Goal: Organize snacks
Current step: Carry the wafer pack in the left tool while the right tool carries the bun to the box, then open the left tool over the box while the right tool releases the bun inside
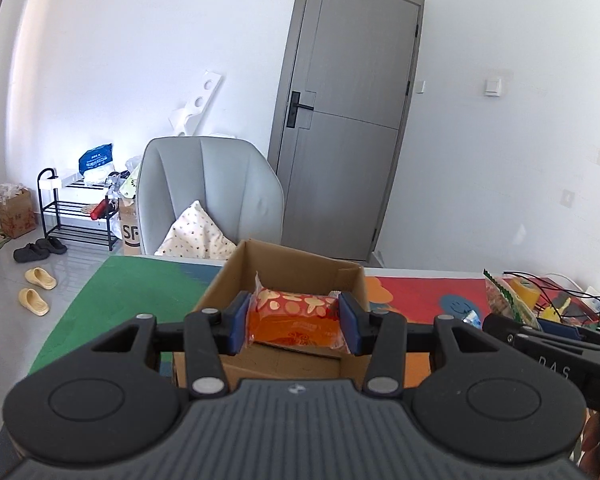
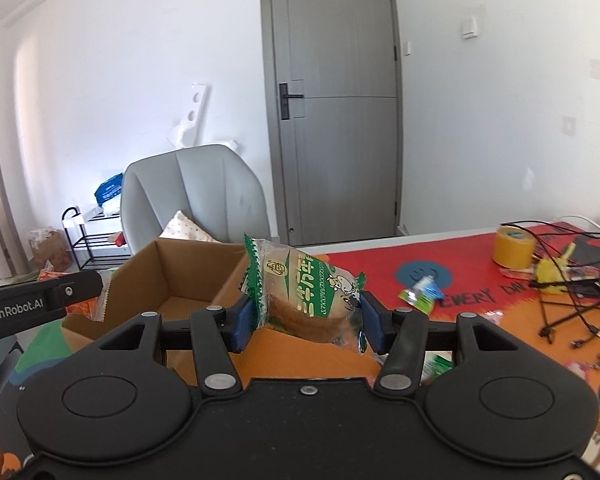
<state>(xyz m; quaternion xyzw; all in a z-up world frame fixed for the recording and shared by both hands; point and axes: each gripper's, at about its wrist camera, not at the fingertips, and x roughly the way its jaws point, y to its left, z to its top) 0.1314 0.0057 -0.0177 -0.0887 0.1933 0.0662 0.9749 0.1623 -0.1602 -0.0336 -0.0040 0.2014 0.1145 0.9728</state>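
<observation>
Orange wrapper with pale flowers: the red-orange snack pack [image 1: 294, 316] sits clamped between the left gripper [image 1: 295, 322] pads, held over the open cardboard box [image 1: 352, 280]. The right gripper [image 2: 306, 320] pinches a green-printed cake packet [image 2: 304, 290] just beside the box's right wall, above the mat [image 2: 480, 268]. Small wrappers [image 2: 420, 294], tape roll [image 2: 514, 246] and cables [image 2: 572, 300] lie farther right.

Readable text in view

"GenRobot.AI" is printed in white on the left gripper [image 2: 40, 300]; "SF" stands on a carton [image 1: 130, 232] beside the chair; "EVERY" shows on the tabletop mat [image 2: 472, 296]; "DAS" marks the right gripper [image 1: 556, 360]. The print on the green snack pack [image 2: 312, 292] is illegible.
</observation>
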